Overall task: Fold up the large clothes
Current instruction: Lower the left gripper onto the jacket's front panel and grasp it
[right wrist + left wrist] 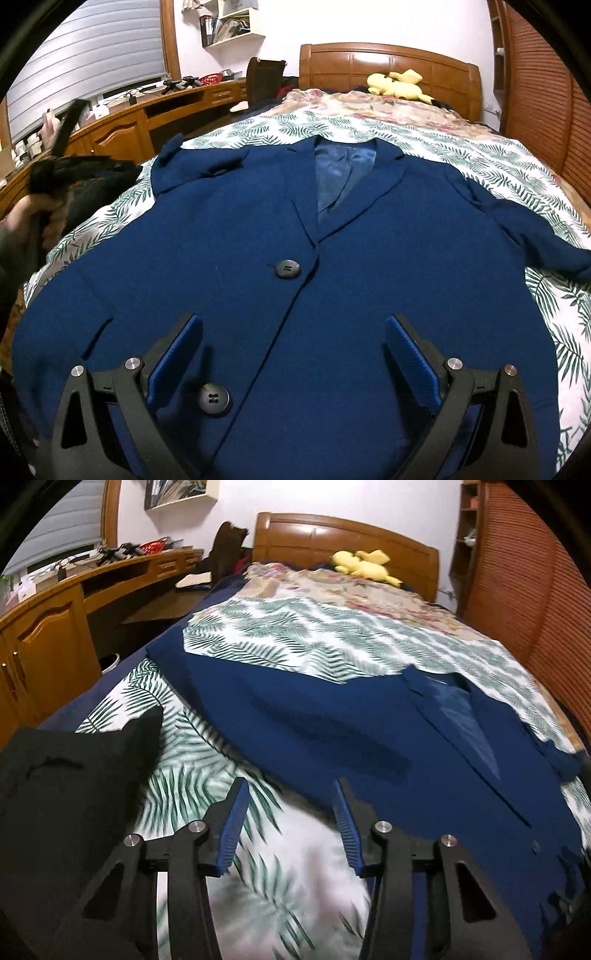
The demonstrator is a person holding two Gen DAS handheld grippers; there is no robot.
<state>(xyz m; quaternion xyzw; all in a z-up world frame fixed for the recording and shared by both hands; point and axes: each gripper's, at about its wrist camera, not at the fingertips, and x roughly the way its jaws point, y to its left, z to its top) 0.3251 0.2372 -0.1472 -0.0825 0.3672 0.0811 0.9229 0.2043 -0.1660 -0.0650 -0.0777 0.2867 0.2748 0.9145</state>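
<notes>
Lying face-up on the bed (pixel 461 147), the blue jacket (pixel 258 229) runs lengthwise away from the right gripper (pixel 293 325), collar farthest, hem beneath its wide-open, empty jaws. The left gripper (pixel 290 790) hovers at the jacket's side edge, jaws partly apart, holding nothing.

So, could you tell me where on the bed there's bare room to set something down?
Free: leaf-print sheet between the blue jacket collar and floral quilt; also left of the jacket, beside the black garment. Crowded: the middle, and the headboard end with the yellow plush toy.

Open bedspread (pixel 258 886) strip between black garment (pixel 74 775) and blue jacket (pixel 295 295); desk (pixel 55 627) crowding left, louvred doors (pixel 546 110) right.
</notes>
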